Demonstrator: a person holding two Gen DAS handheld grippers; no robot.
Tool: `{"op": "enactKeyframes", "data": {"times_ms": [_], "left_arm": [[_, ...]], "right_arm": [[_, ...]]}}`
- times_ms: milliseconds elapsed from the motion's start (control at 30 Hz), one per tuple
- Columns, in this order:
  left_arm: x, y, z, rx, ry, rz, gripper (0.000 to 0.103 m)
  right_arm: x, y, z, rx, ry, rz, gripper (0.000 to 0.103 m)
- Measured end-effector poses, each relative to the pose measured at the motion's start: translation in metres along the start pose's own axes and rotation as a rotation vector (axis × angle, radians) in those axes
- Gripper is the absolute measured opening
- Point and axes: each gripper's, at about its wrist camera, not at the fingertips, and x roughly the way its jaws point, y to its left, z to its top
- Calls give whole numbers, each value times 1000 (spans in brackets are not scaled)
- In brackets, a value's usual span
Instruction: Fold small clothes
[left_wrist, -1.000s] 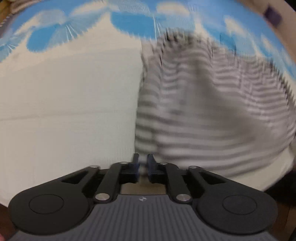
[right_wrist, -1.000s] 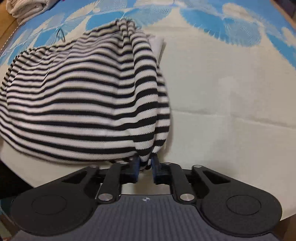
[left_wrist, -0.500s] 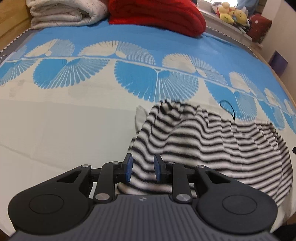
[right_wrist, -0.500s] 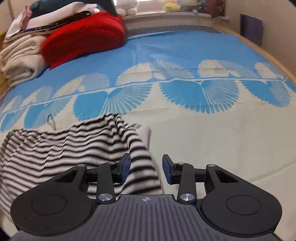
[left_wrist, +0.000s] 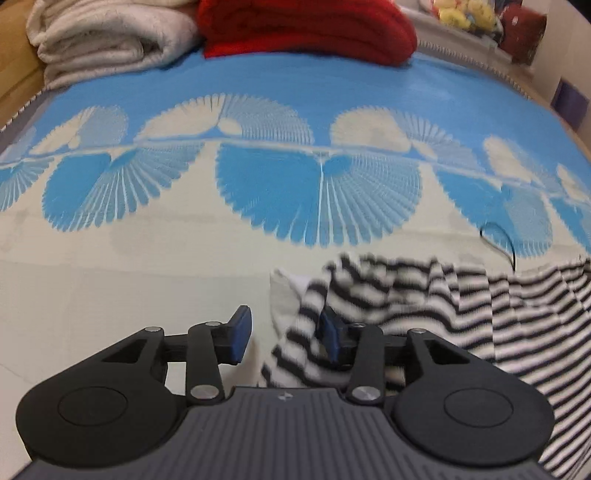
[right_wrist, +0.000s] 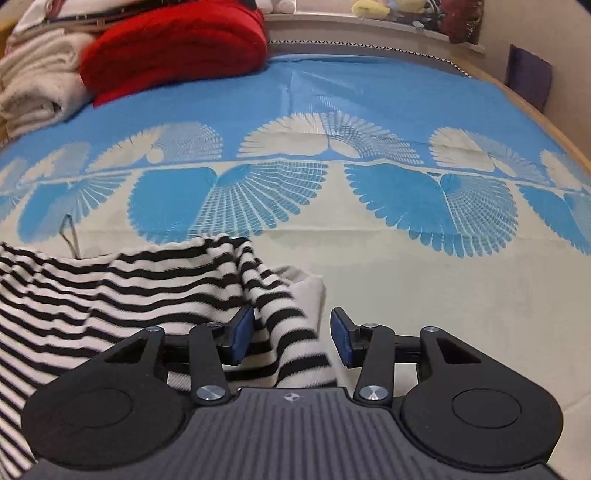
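I have the striped knit garment (right_wrist: 129, 288) lying rumpled on the blue-and-cream bedspread (right_wrist: 406, 280), spread between my two grippers. The jaws of my left gripper (left_wrist: 284, 334) are opening, with the garment's corner loose in the gap and draped over the right-hand pad. The jaws of my right gripper (right_wrist: 291, 334) are opening too, and a striped fold lies between the pads (right_wrist: 242, 332) without being pinched. My worry is snagging: if I pull away while cloth hangs on a pad, the fold I laid could drag open. A thin dark loop (left_wrist: 498, 240), perhaps a hair tie, lies just beyond the garment. I can read no brand or writing.
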Motion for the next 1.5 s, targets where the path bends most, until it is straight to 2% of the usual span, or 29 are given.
{"op": "enactKeyframes", "data": {"times_ms": [33,67,100,133,167,200,267,333,367,400,467,500,567,633,667,700,767,833,900,967,1000,1033,1067,1133,1233,1367,1500], "left_arm": [[0,1,3,1,-20,-11,42],[0,1,4,-3,-35,-21,35],[3,1,5,-8,-32,-36,29],[7,1,6,-4,-11,-48,14],[11,-1,8,5,6,-53,1],[14,-3,9,21,5,-46,1],[10,-1,15,10,-68,1,1],[0,10,23,-89,-152,-16,1],[-2,12,26,-116,-181,-21,1],[-1,7,27,-101,-190,0,1],[14,-10,25,-15,-117,45,1],[27,-18,22,28,-41,58,3],[36,-22,20,45,20,86,7],[26,-13,23,-11,4,68,18],[15,-6,26,-45,-22,46,28],[3,0,26,-61,-54,29,32],[-19,5,25,-56,-113,-2,36],[-33,4,18,-28,-127,-83,36],[-35,-3,11,12,-90,-182,36],[-28,-12,4,48,-34,-263,36],[-17,-17,1,65,9,-312,36],[-7,-22,-5,78,47,-328,36],[7,-29,-10,98,92,-297,37],[32,-38,-20,140,168,-188,39],[25,-39,-14,97,146,-161,39],[-13,-25,-2,26,36,-208,38],[-32,-18,-8,30,50,-259,38]], "right_arm": [[3,0,2,2,-4,5,46],[7,0,4,6,-3,15,34],[11,0,6,9,2,30,12],[15,1,8,16,9,50,4],[17,2,10,22,8,61,2],[17,4,12,21,-6,56,1],[9,4,20,55,-79,31,1],[-6,-6,29,152,-192,21,1],[-10,-9,32,178,-231,23,1],[-13,-7,34,175,-255,7,1],[-3,1,35,131,-212,-9,1],[8,4,33,117,-147,-15,1],[29,8,27,98,-22,-39,7],[35,8,24,95,32,-40,14],[30,8,24,96,11,-54,18],[22,7,25,100,-23,-60,28],[0,4,28,114,-101,-45,35],[-19,3,26,109,-164,2,35],[-29,6,20,83,-176,85,35],[-27,10,13,63,-97,232,35],[-19,13,9,65,-21,311,35],[-9,18,3,57,60,355,35],[-1,26,-2,25,107,330,35],[11,41,-12,-64,146,246,37],[10,47,-13,-55,134,210,37],[-15,38,-1,-1,65,217,38],[-28,22,-3,-2,81,256,43]]}}
